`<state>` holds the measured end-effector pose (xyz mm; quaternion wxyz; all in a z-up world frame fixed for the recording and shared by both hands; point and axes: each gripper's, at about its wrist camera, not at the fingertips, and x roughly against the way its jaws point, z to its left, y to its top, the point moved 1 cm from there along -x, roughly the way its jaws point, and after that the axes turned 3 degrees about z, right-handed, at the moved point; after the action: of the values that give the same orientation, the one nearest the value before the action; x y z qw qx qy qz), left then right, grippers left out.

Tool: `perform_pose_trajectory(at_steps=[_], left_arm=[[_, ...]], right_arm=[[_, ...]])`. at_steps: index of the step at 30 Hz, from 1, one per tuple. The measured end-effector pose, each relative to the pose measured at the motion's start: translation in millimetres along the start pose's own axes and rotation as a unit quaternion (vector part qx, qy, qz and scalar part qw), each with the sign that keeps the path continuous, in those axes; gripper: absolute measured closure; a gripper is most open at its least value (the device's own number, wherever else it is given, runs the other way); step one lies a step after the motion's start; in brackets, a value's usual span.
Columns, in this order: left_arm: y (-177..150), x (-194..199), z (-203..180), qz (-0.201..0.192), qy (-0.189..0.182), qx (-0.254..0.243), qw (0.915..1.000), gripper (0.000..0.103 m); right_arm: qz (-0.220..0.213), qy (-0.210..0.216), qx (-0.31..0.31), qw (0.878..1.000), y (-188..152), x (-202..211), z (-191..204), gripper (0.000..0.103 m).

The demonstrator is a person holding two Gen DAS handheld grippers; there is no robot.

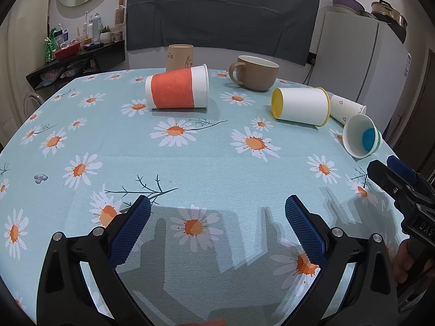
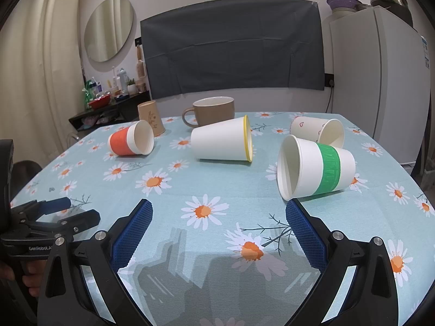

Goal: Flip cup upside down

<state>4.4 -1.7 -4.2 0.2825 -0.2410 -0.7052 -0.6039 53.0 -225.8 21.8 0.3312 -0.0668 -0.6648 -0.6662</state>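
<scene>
Left tongs [image 1: 217,233] spread wide and empty, low over the near edge of the counter [image 1: 217,163], well short of every cup. Far left, toward the back edge: orange-banded cup [image 1: 176,89] on its side, mouth to the right; free to roll if nudged on the wall instead of pinched. Behind it, a brown paper cup [image 1: 180,57] upright at the back edge, and a tan mug [image 1: 254,72] beside it; easy to knock with a wide sweep. Centre-right: yellow-rimmed cup [image 1: 301,106] on its side, touching a heart-printed cup [image 1: 346,108] behind it; lifting one likely to shift the other. Nearest the right edge: green-banded cup [image 2: 315,167] on its side, mouth toward the left, just ahead of the right finger of the right tongs [image 2: 218,233], likewise gaping and holding nothing. Thin paper wall: crushed by a hard squeeze, or pushed off the edge by a glancing touch.
</scene>
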Motion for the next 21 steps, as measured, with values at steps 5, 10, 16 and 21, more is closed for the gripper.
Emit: perform_pose_trajectory(at_steps=[5, 10, 16, 21], left_arm=[[-0.2, -0.2, -0.1, 0.001, 0.000, -0.001, 1.0000, 0.006], [0.0, -1.7, -0.1, 0.003, -0.001, 0.001, 1.0000, 0.006], [0.3, -1.8, 0.5, 0.004, -0.002, 0.001, 1.0000, 0.006], [0.3, -1.8, 0.5, 0.004, -0.003, 0.002, 1.0000, 0.006]], right_arm=[[0.000, 0.000, 0.000, 1.000, -0.3, -0.3, 0.2, 0.008], [0.001, -0.001, 0.000, 1.000, -0.5, -0.7, 0.3, 0.008], [0.001, -0.001, 0.000, 1.000, -0.6, -0.9, 0.1, 0.008], [0.002, -0.001, 0.000, 1.000, -0.5, -2.8, -0.4, 0.008]])
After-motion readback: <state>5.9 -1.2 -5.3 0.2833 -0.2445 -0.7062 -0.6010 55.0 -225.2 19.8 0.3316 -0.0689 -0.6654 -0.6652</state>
